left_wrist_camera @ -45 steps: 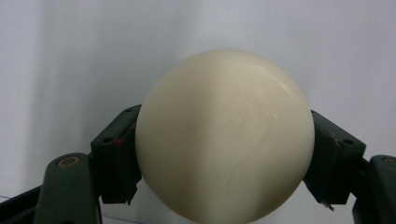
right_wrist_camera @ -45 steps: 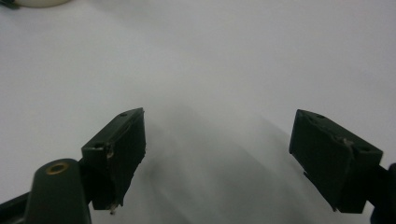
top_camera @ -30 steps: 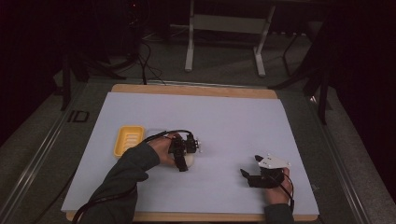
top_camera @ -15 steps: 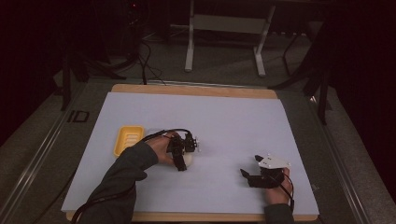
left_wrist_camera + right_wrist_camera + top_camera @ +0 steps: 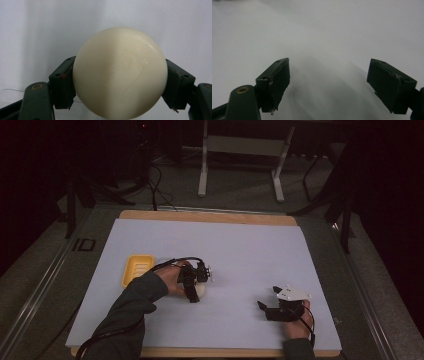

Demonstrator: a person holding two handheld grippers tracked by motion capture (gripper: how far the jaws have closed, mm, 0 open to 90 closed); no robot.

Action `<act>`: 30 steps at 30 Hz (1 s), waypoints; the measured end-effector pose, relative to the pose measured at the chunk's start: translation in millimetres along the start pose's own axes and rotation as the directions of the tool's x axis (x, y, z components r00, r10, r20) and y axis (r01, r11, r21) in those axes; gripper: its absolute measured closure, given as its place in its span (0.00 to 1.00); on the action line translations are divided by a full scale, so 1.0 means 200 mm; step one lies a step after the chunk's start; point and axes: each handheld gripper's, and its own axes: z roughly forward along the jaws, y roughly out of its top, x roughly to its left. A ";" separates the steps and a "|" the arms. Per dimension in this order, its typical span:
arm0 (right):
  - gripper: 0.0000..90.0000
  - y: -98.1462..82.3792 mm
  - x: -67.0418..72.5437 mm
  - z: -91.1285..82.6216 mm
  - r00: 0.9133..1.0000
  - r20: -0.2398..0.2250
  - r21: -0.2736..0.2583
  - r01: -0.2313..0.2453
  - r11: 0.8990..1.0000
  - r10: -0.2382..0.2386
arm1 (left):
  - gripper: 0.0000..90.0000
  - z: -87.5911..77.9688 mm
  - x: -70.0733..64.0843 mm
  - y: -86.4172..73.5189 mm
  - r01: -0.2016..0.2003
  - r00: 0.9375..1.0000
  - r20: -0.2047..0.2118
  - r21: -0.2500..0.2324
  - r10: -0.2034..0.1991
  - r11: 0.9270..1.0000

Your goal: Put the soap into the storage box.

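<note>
A cream-white ball sits between the two black jaws of my left gripper, and both pads press its sides. In the high view that ball peeks out under the left gripper at the left middle of the white sheet, low over the surface. My right gripper rests near the front right of the sheet, pointing left. Its jaws stand wide apart over bare white surface with nothing between them.
A shallow yellow tray lies just left of the left hand. The white sheet covers a wooden board. Cables trail from the left gripper toward the front edge. A metal stand is on the floor behind.
</note>
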 end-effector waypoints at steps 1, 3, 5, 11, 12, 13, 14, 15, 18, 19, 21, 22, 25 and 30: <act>0.20 0.00 0.00 0.00 1.000 0.000 0.000 -0.001 1.000 0.001 | 0.28 0.00 0.00 0.00 0.001 1.000 0.000 -0.002 -0.001 1.000; 0.20 0.00 0.00 0.00 1.000 0.000 0.000 0.000 1.000 0.000 | 0.28 0.00 0.00 -0.01 -0.002 1.000 -0.001 0.000 0.002 1.000; 0.20 0.00 0.00 0.00 1.000 0.000 0.000 0.000 1.000 0.000 | 0.28 -0.01 0.00 -0.01 0.004 1.000 0.000 -0.004 -0.004 1.000; 0.20 0.00 0.00 0.00 1.000 0.001 -0.001 -0.001 1.000 0.001 | 0.28 -0.03 0.01 -0.03 0.019 1.000 0.001 -0.016 -0.019 1.000; 0.20 0.00 0.00 0.00 1.000 0.001 -0.001 0.000 1.000 0.000 | 0.28 -0.03 0.01 -0.04 0.019 1.000 0.000 -0.017 -0.019 1.000; 0.20 0.00 0.00 0.00 1.000 0.001 0.000 -0.001 1.000 0.001 | 0.28 -0.03 0.01 -0.04 0.019 1.000 -0.002 -0.015 -0.019 1.000; 0.20 0.00 0.00 0.00 1.000 0.001 -0.001 0.000 1.000 0.000 | 0.28 -0.04 0.01 -0.04 0.021 1.000 -0.005 -0.018 -0.021 1.000; 0.20 0.00 0.00 0.00 1.000 0.001 -0.001 0.000 1.000 0.000 | 0.28 -0.04 0.02 -0.05 0.020 1.000 -0.006 -0.017 -0.020 1.000; 0.20 0.00 0.00 0.00 1.000 0.001 -0.001 0.000 1.000 0.000 | 0.28 -0.05 0.02 -0.06 0.030 1.000 -0.007 -0.022 -0.030 0.999; 0.20 0.00 0.00 0.00 1.000 0.001 -0.001 0.000 1.000 0.000 | 0.28 -0.06 0.02 -0.06 0.031 0.999 -0.009 -0.024 -0.031 0.999; 0.20 0.00 0.00 0.00 1.000 0.001 -0.001 -0.001 1.000 0.001 | 0.28 -0.07 0.03 -0.07 0.032 0.999 -0.018 -0.032 -0.033 0.999; 0.20 0.00 0.00 0.00 1.000 0.001 -0.001 -0.001 1.000 0.001 | 0.28 -0.08 0.03 -0.08 0.034 0.999 -0.017 -0.032 -0.035 0.999; 0.20 0.00 0.00 0.00 1.000 0.001 0.000 0.000 1.000 0.000 | 0.28 -0.09 0.03 -0.09 0.040 0.999 -0.020 -0.040 -0.041 0.998; 0.20 0.00 0.00 0.00 1.000 0.002 0.000 0.000 1.000 0.000 | 0.28 -0.11 0.04 -0.11 0.050 0.998 -0.026 -0.045 -0.051 0.998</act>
